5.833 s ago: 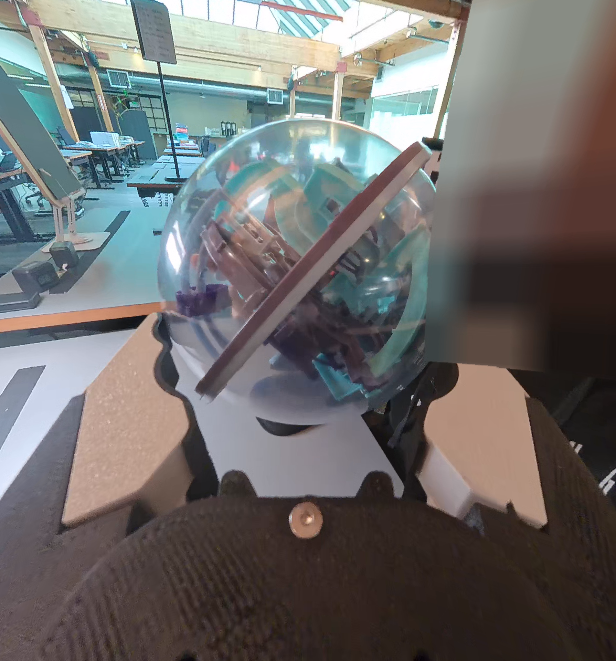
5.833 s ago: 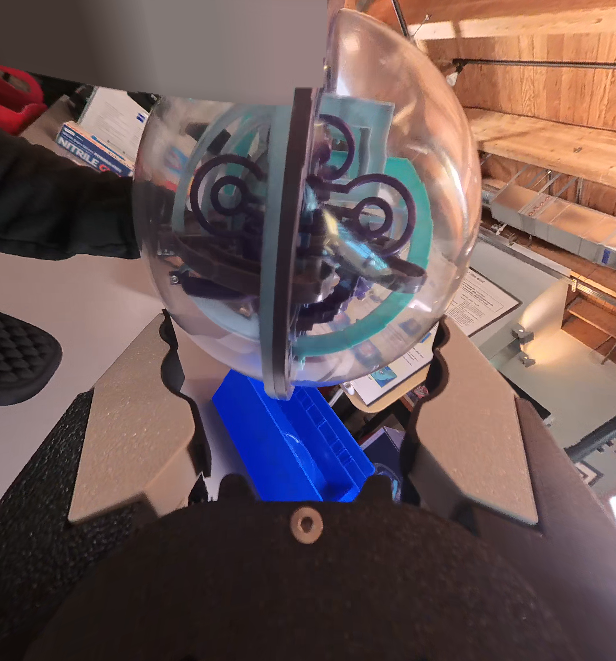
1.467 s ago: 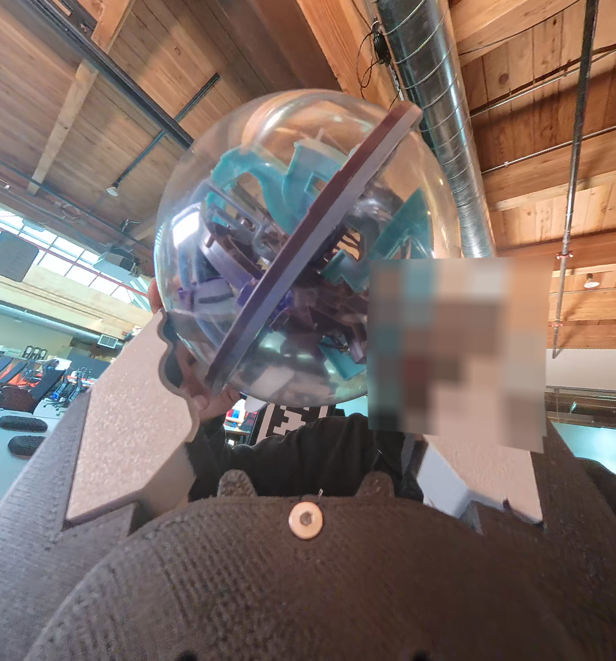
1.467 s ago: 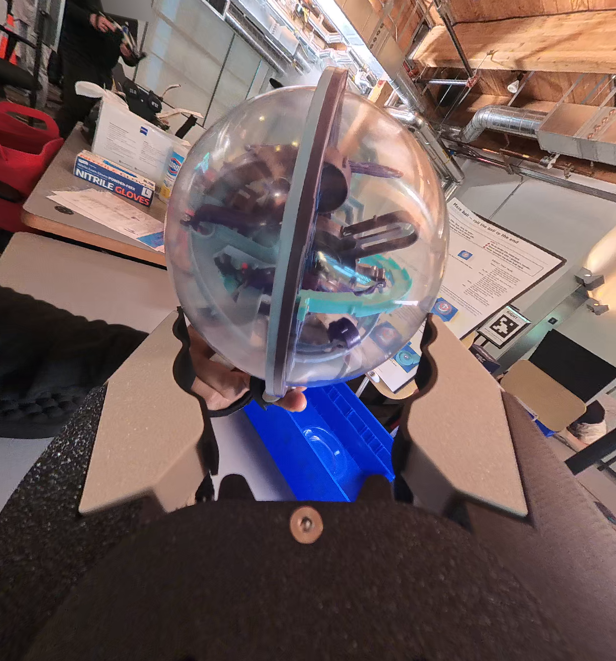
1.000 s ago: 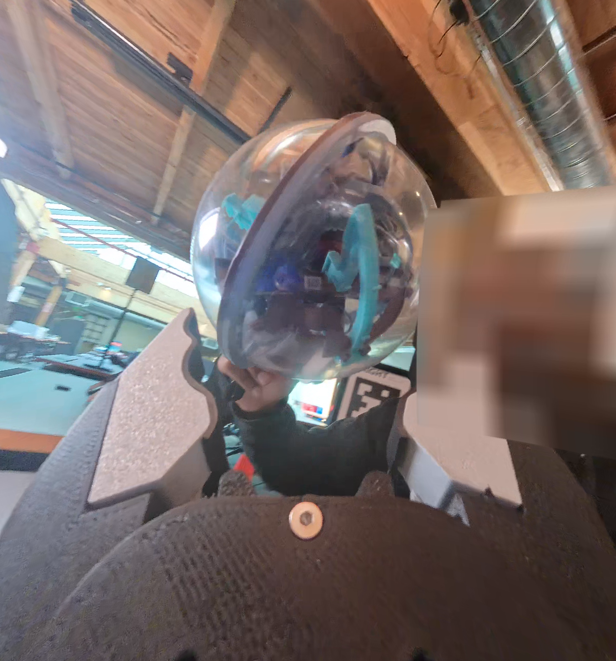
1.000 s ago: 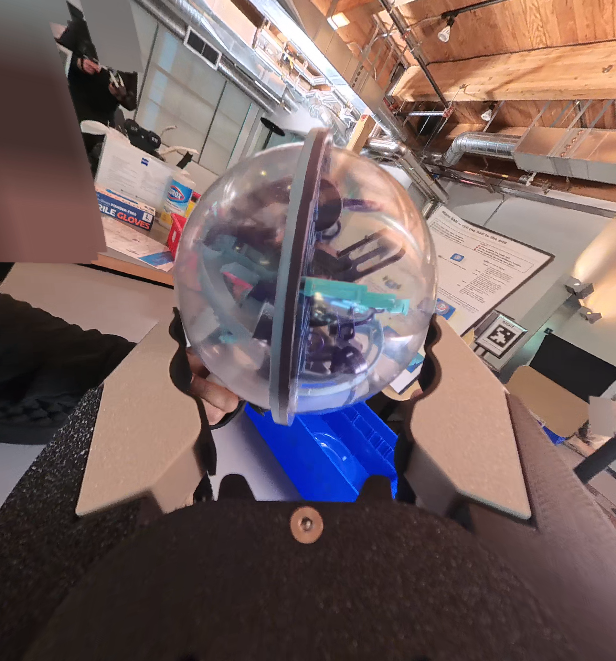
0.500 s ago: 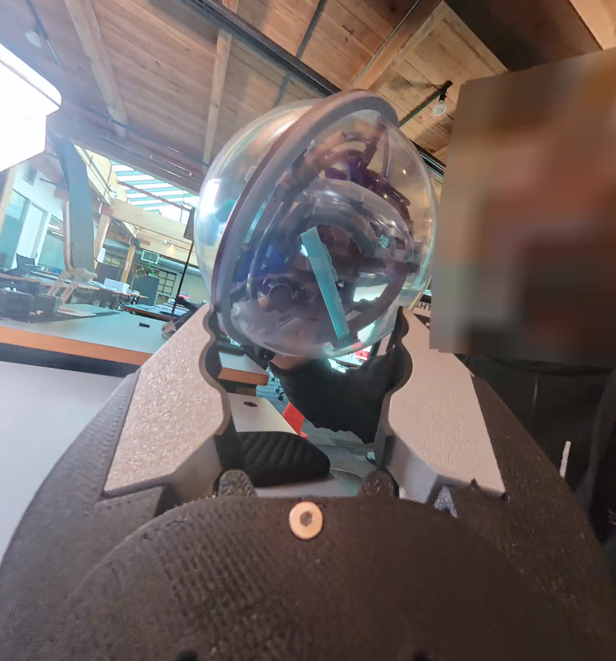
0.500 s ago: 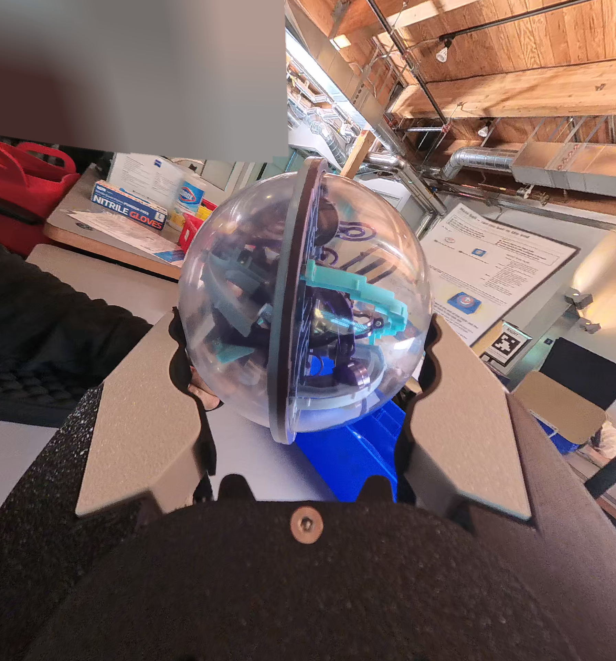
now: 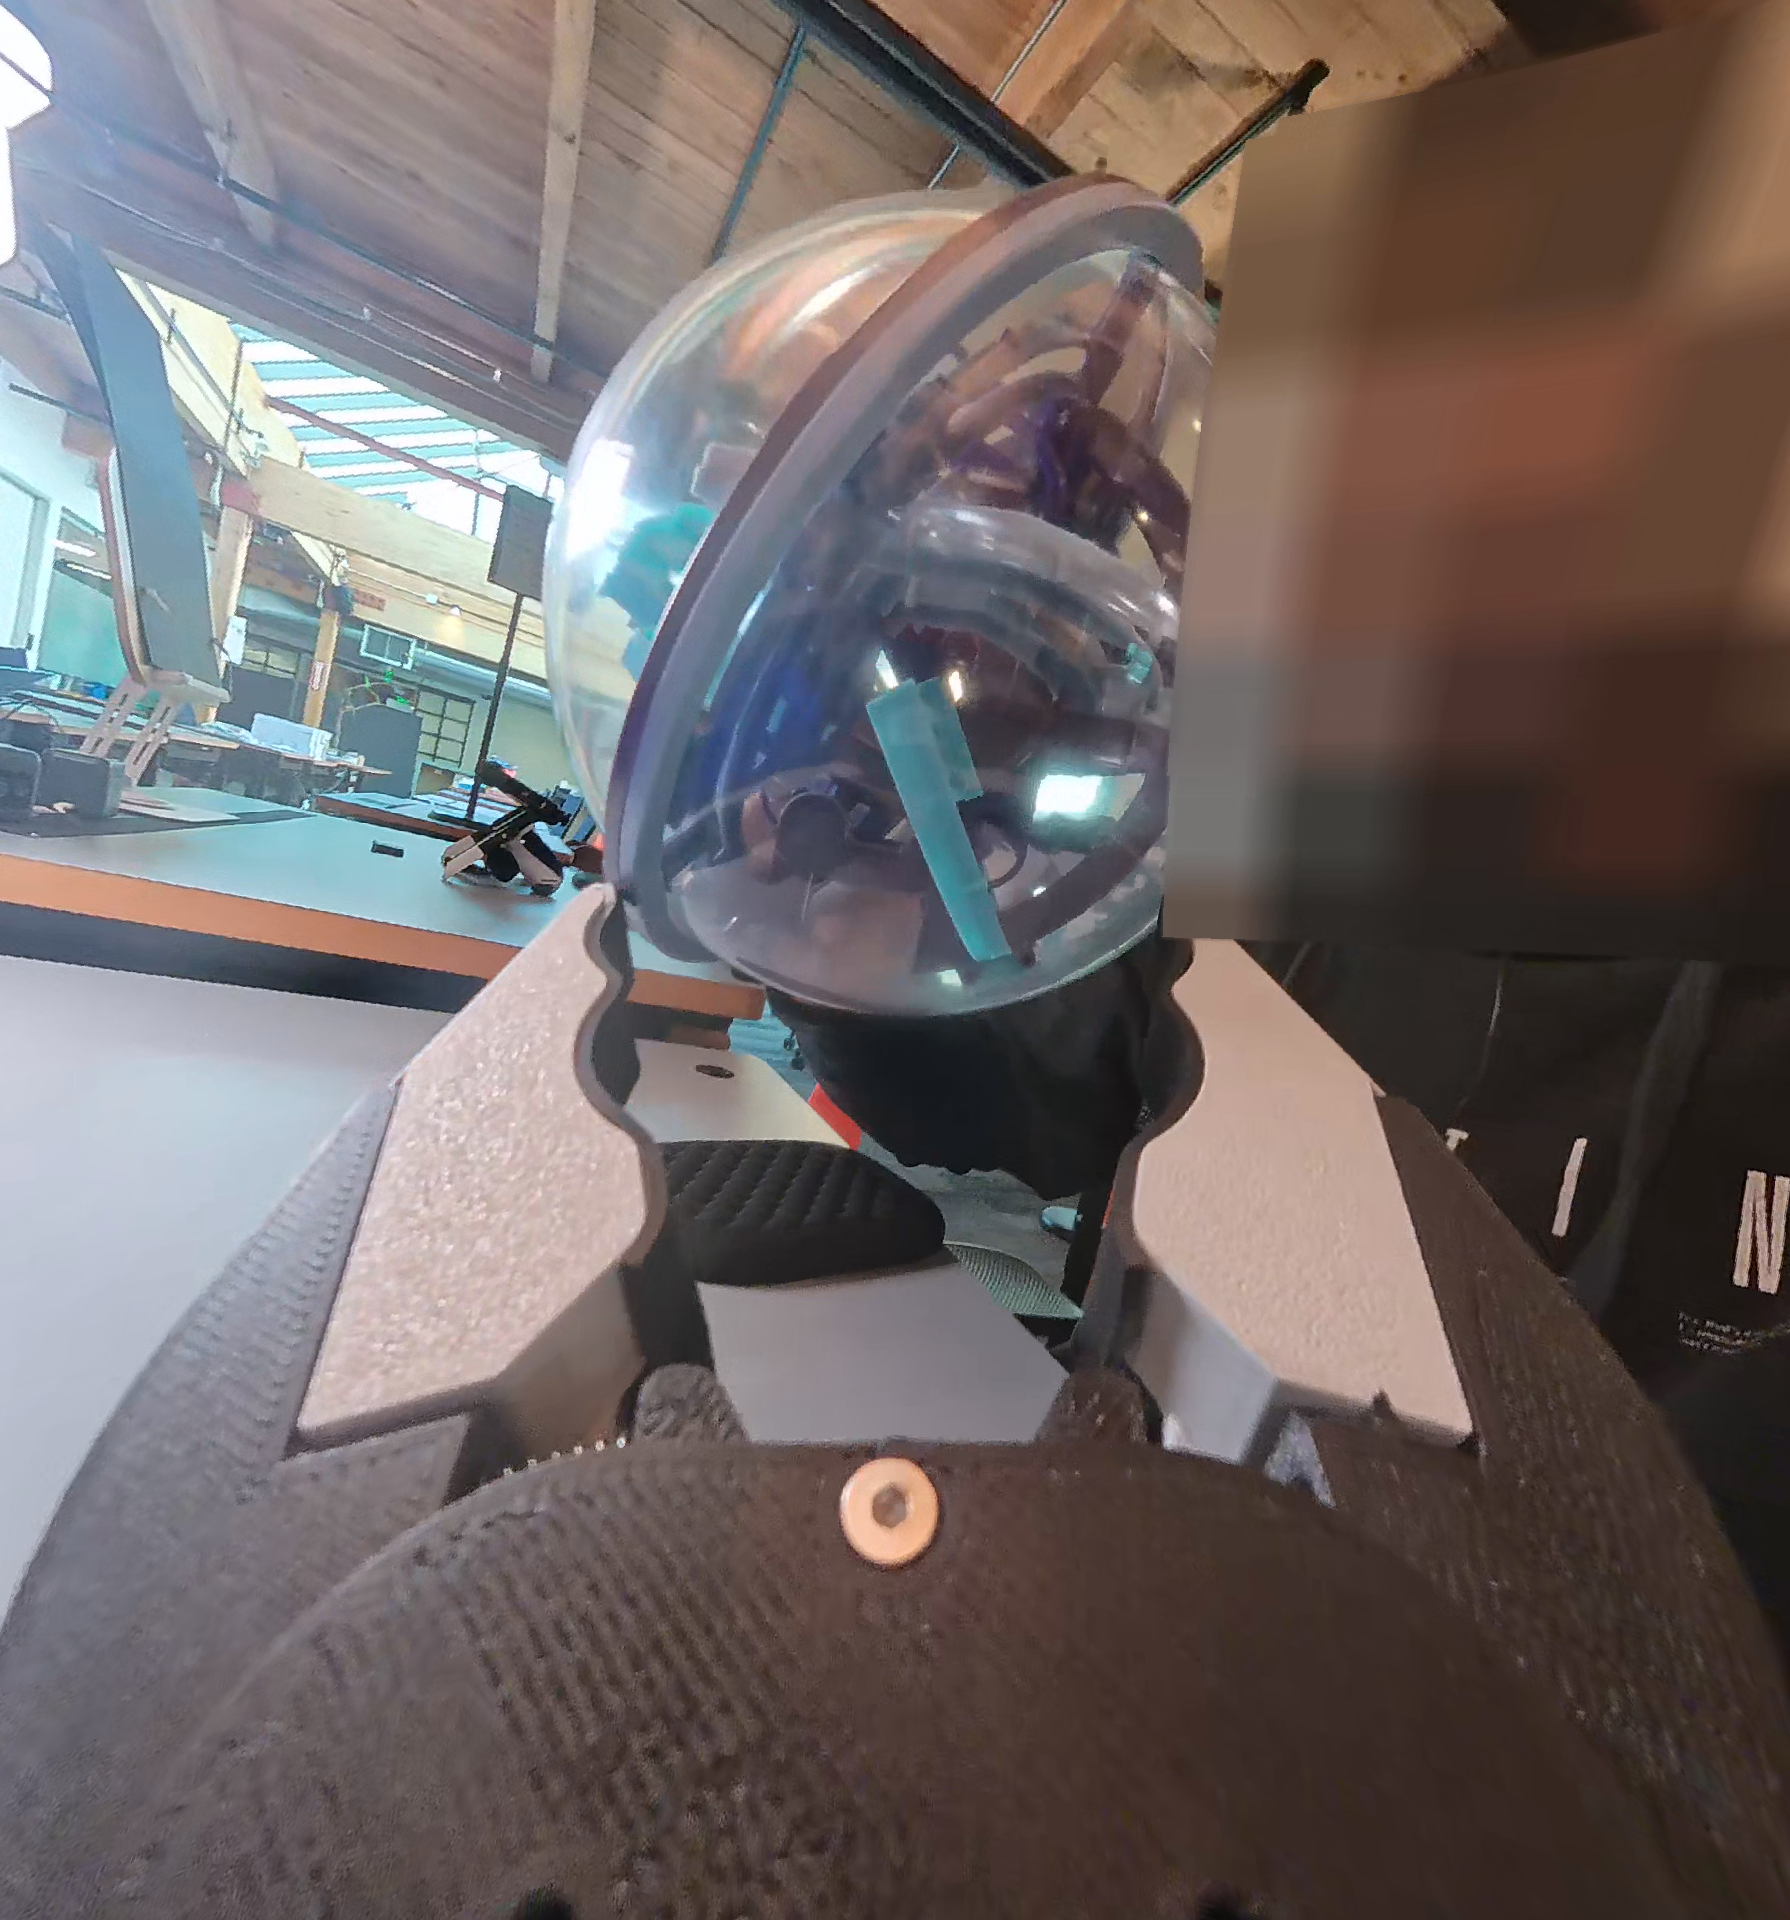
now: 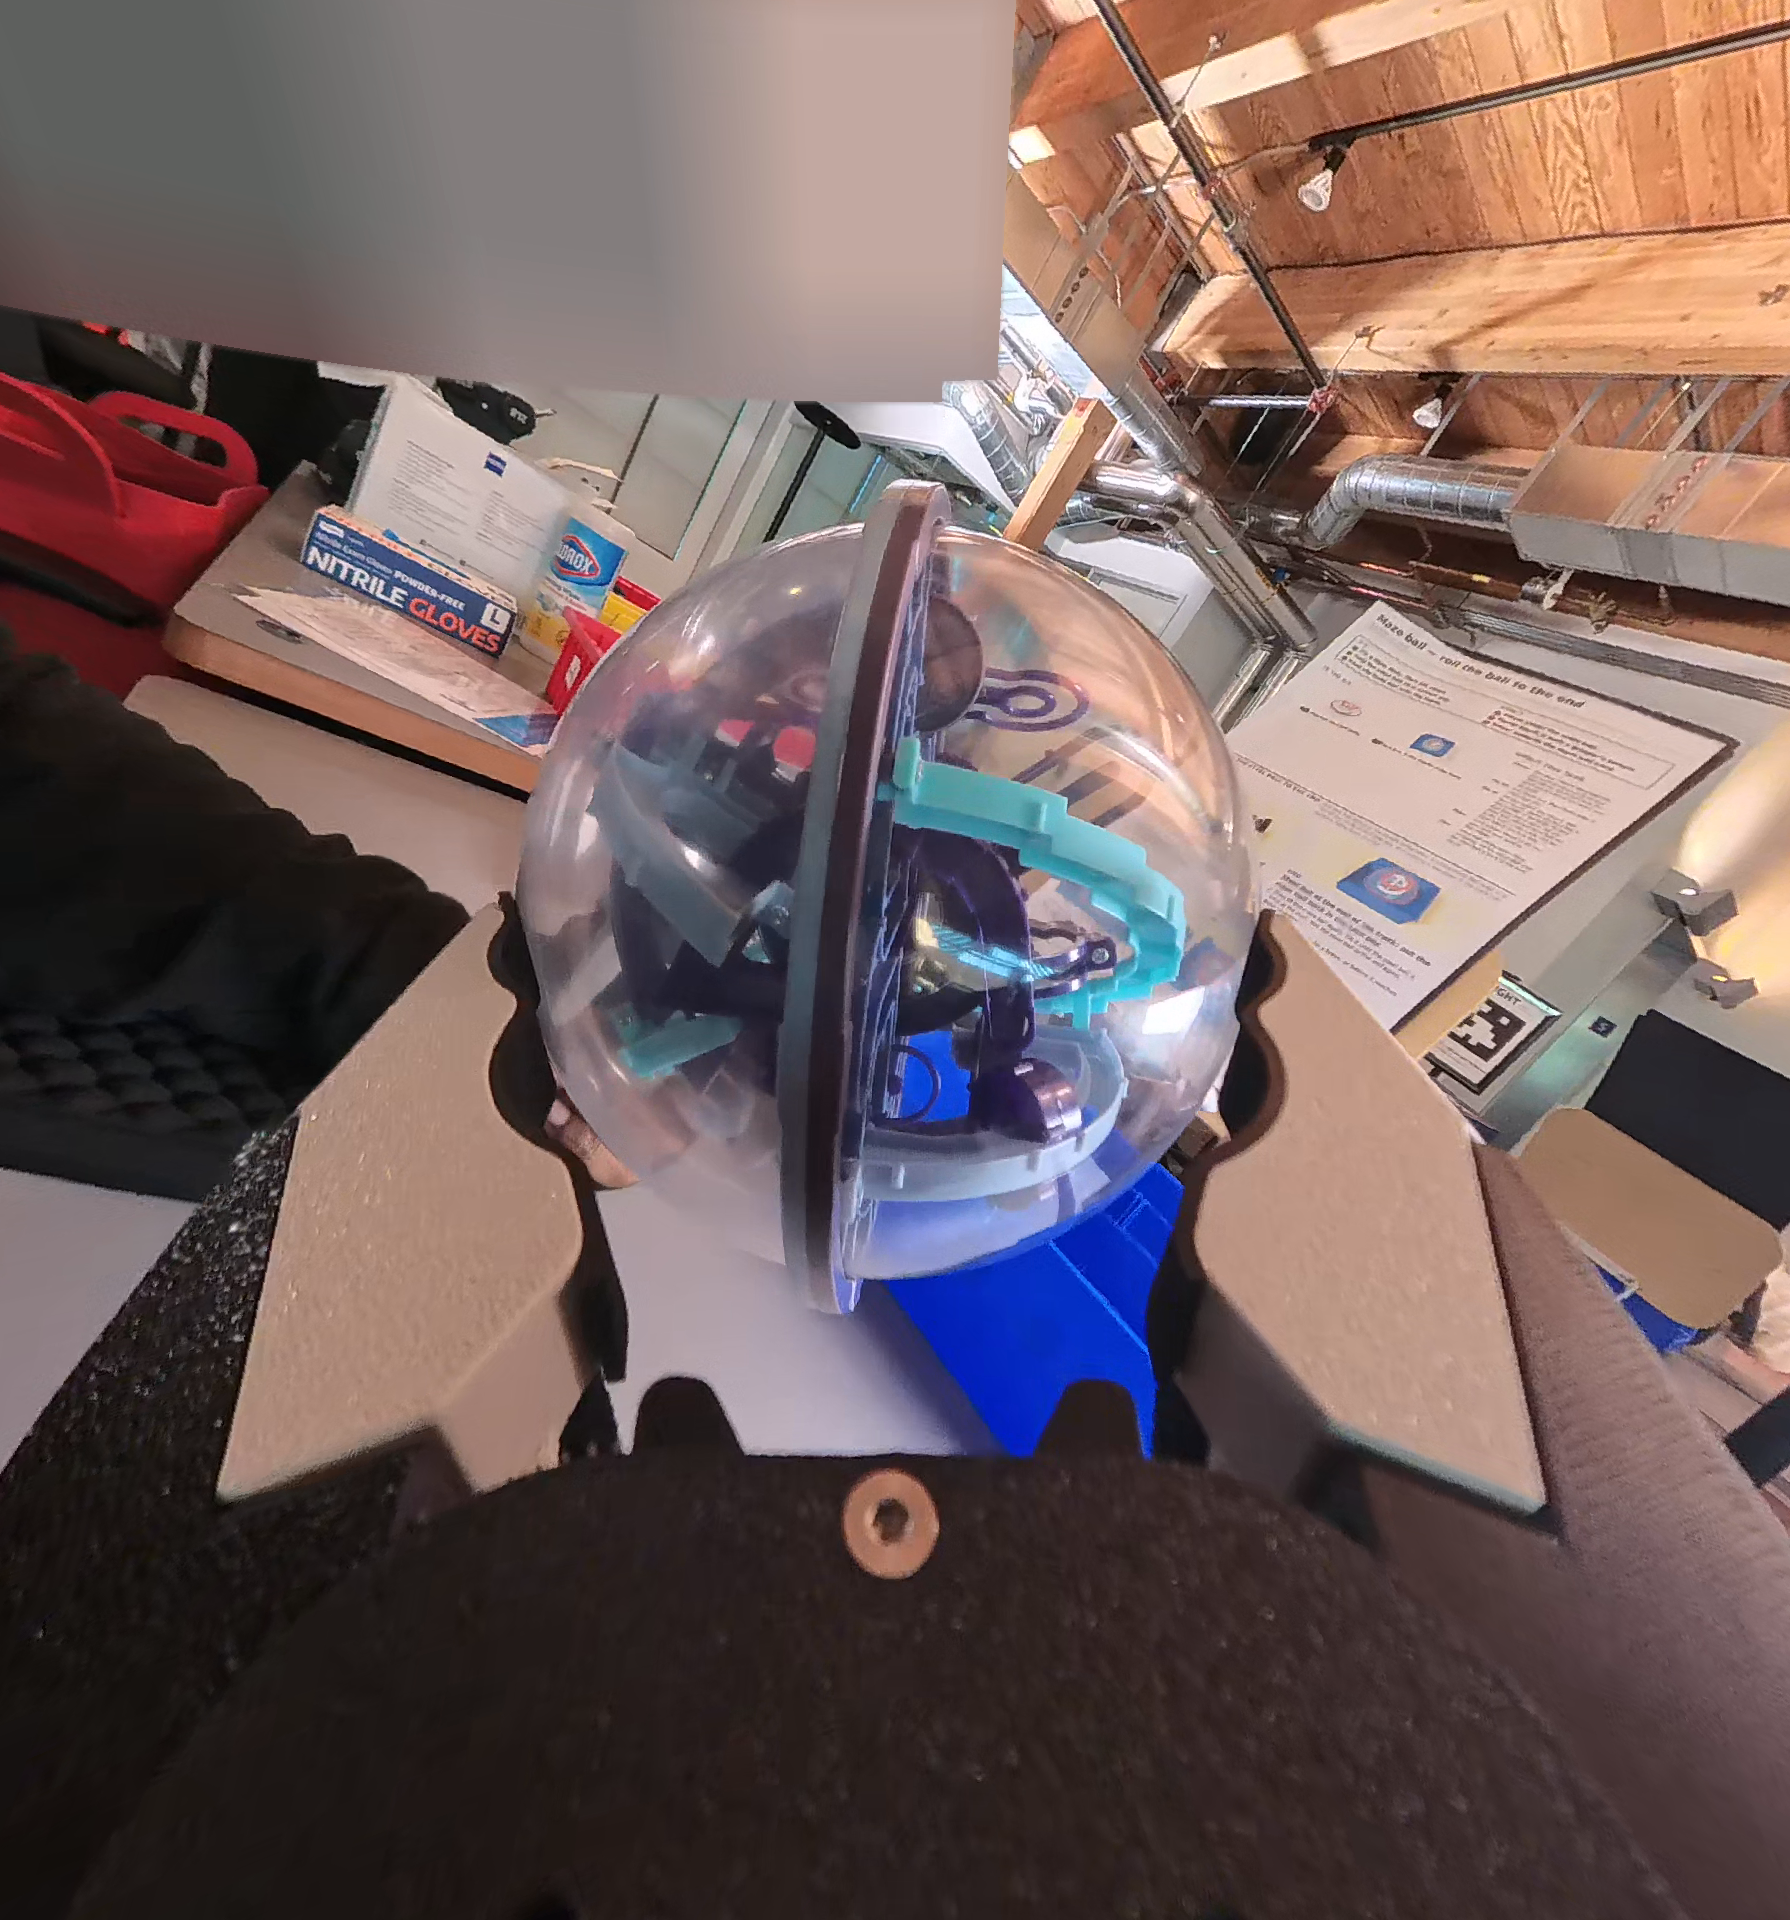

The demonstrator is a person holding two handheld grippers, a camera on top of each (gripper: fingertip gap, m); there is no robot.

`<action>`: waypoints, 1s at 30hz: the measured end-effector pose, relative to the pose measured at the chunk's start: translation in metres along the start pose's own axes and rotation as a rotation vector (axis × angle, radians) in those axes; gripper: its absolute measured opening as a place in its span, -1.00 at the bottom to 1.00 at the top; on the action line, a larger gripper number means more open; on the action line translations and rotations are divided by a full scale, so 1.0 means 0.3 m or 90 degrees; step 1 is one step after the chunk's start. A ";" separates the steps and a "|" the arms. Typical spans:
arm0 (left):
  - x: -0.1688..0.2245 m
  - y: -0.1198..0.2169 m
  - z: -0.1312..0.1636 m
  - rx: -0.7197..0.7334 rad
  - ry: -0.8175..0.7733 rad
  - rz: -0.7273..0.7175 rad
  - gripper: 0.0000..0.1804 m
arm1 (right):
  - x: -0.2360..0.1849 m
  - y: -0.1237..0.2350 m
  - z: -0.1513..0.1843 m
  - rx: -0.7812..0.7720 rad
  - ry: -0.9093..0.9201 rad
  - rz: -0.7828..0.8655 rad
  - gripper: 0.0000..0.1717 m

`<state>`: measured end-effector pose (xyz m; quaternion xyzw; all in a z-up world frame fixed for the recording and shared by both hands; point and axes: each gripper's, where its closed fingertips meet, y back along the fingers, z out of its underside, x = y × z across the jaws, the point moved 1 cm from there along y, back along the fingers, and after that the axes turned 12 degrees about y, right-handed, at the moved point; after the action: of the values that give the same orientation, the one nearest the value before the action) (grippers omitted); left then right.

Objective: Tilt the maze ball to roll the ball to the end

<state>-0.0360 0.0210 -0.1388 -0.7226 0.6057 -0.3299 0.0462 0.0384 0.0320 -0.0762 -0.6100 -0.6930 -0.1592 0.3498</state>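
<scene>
Clearly both grippers clamp the maze ball: left gripper low on its shell, right gripper wide at its sides, above a blue bin. Tilt slowly, both wrists together. The small ball inside is hard to make out; a mosaic patch hides the sphere's right edge.

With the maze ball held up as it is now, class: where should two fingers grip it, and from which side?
Grip the maze ball on its clear domes, one finger from each side of the dark ring, probably at the widest part: curved pads cradle it there.
</scene>
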 end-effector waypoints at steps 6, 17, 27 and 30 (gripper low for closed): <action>-0.020 -0.026 0.025 -0.041 -0.081 -0.113 0.13 | 0.007 0.041 0.048 -0.014 -0.014 -0.026 0.53; -0.033 -0.049 0.101 -0.109 -0.180 -0.258 0.19 | -0.012 0.037 0.046 -0.021 0.016 -0.133 0.55; -0.123 0.008 0.195 -0.194 -0.236 -0.484 0.48 | -0.089 0.045 0.168 -0.061 -0.007 -0.155 0.51; -0.170 0.057 0.275 -0.271 -0.231 -0.550 0.49 | -0.146 0.047 0.215 -0.087 0.000 -0.173 0.51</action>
<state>-0.0091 0.0353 -0.2324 -0.9460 0.2877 -0.0576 -0.1381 0.0335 0.0444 -0.1544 -0.5330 -0.7567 -0.2516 0.2829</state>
